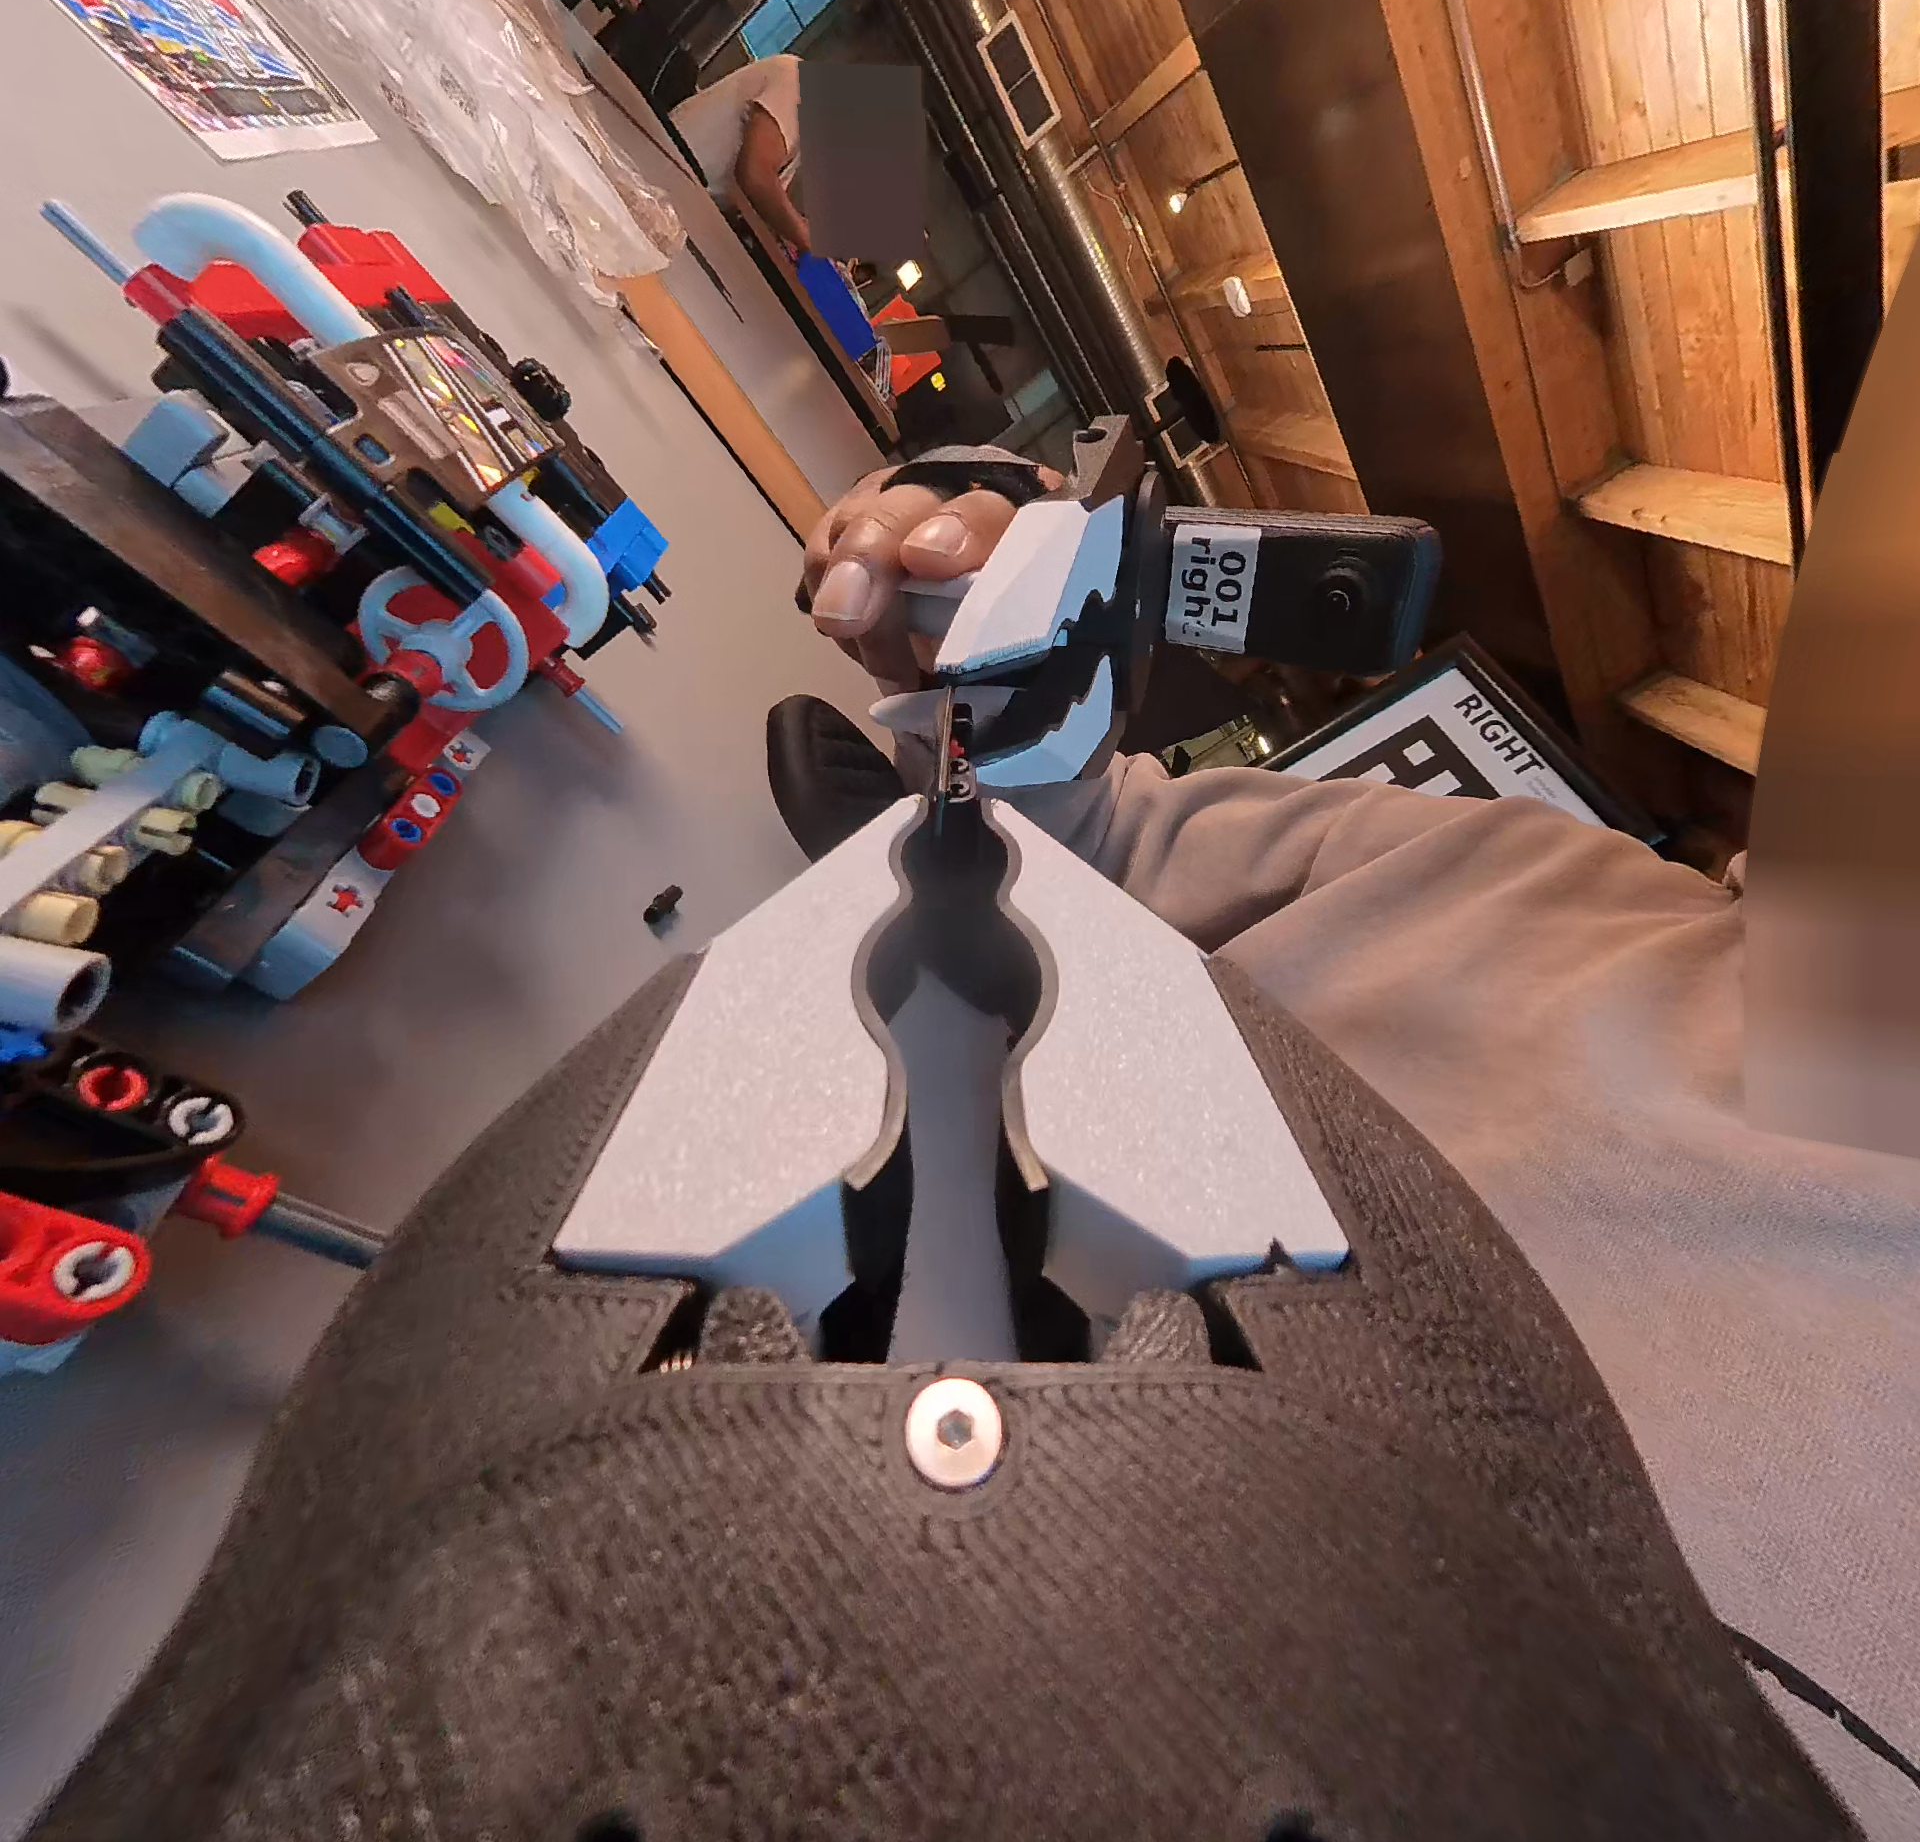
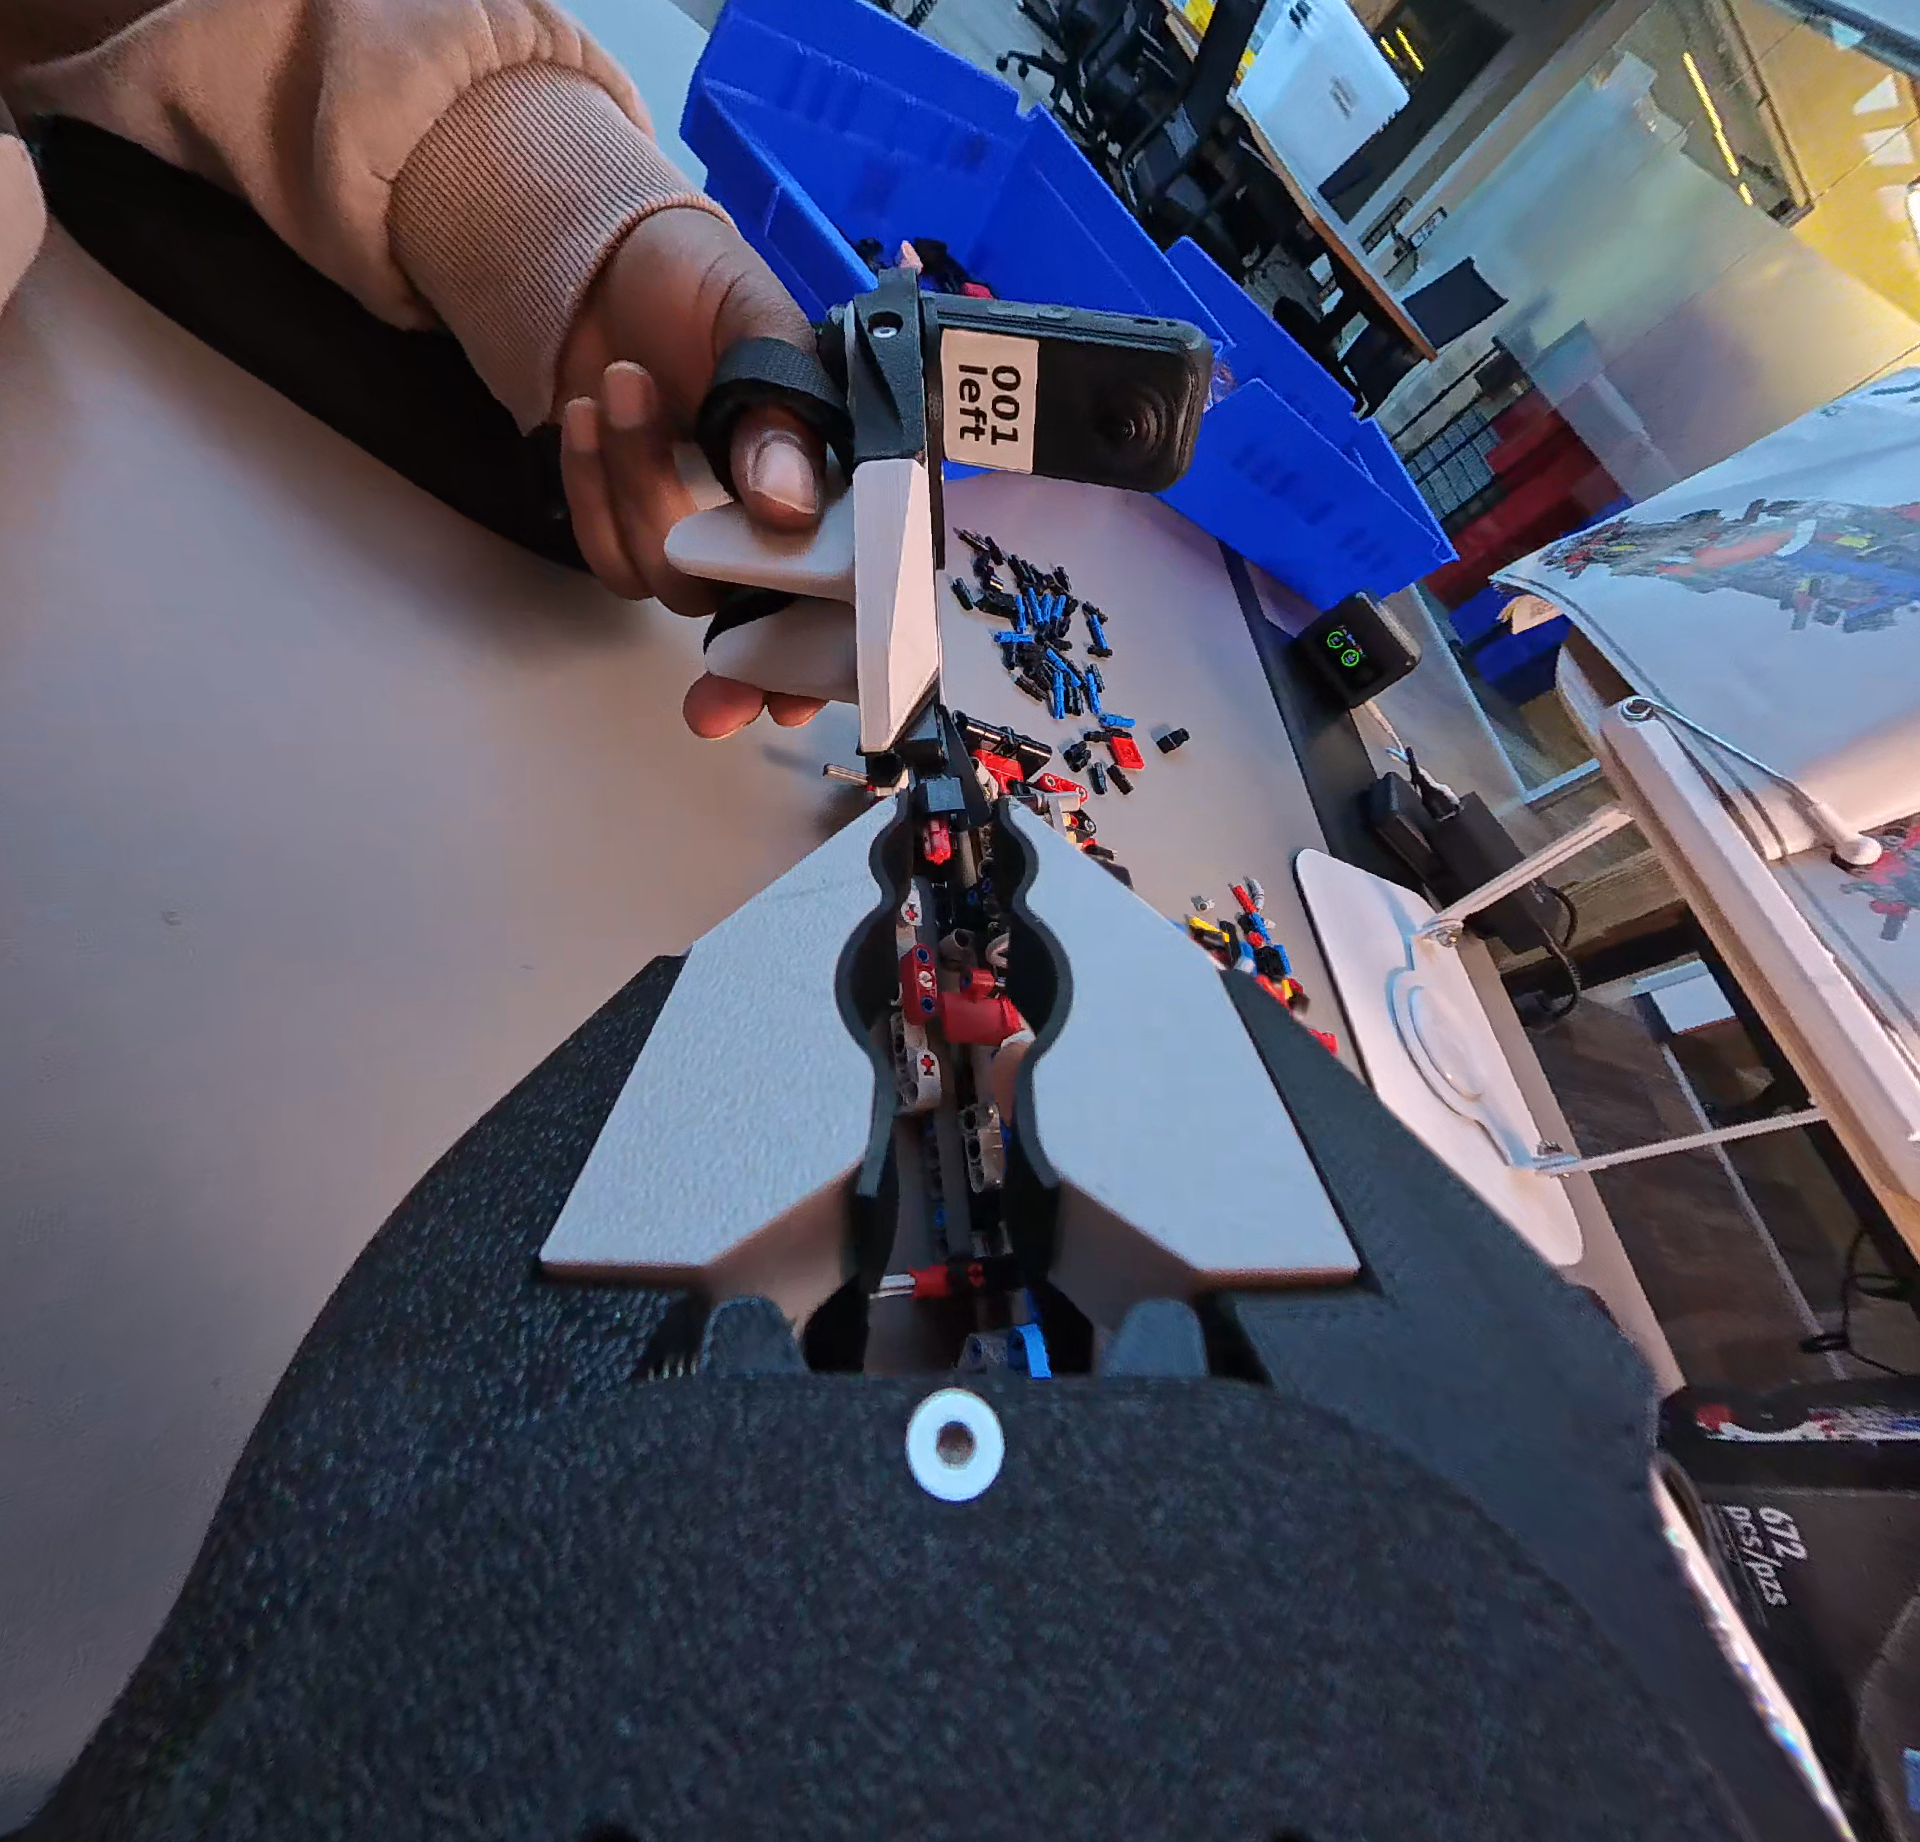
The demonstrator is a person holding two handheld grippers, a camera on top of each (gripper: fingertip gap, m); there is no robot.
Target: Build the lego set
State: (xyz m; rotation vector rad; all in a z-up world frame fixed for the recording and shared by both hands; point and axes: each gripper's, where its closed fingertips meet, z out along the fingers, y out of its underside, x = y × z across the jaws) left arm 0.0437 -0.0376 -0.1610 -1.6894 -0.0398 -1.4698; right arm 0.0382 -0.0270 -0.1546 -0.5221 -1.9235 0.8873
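Observation:
My left gripper (image 1: 953, 807) and right gripper (image 2: 945, 807) meet tip to tip above the grey table (image 1: 582, 784). Both are shut on the same small black Technic piece (image 1: 960, 766), which has holes and a thin rod beside it; it also shows in the right wrist view (image 2: 940, 790). The right gripper appears opposite in the left wrist view (image 1: 977, 727), held by a hand. The left gripper appears side-on in the right wrist view (image 2: 906, 748). The large red, black and grey model (image 1: 312, 545) stands to the left, and parts of it show between the right gripper's fingers (image 2: 956, 1013).
A loose black pin (image 1: 662, 902) lies near the model. Piles of black and blue pins (image 2: 1049, 639) and mixed pieces (image 2: 1247, 945) lie on the table. Blue bins (image 2: 935, 161), a white stand base (image 2: 1434, 1044), instruction sheets (image 2: 1766, 566) and plastic bags (image 1: 499, 78) ring the area. Both grippers' tips are close together, under 4 cm apart.

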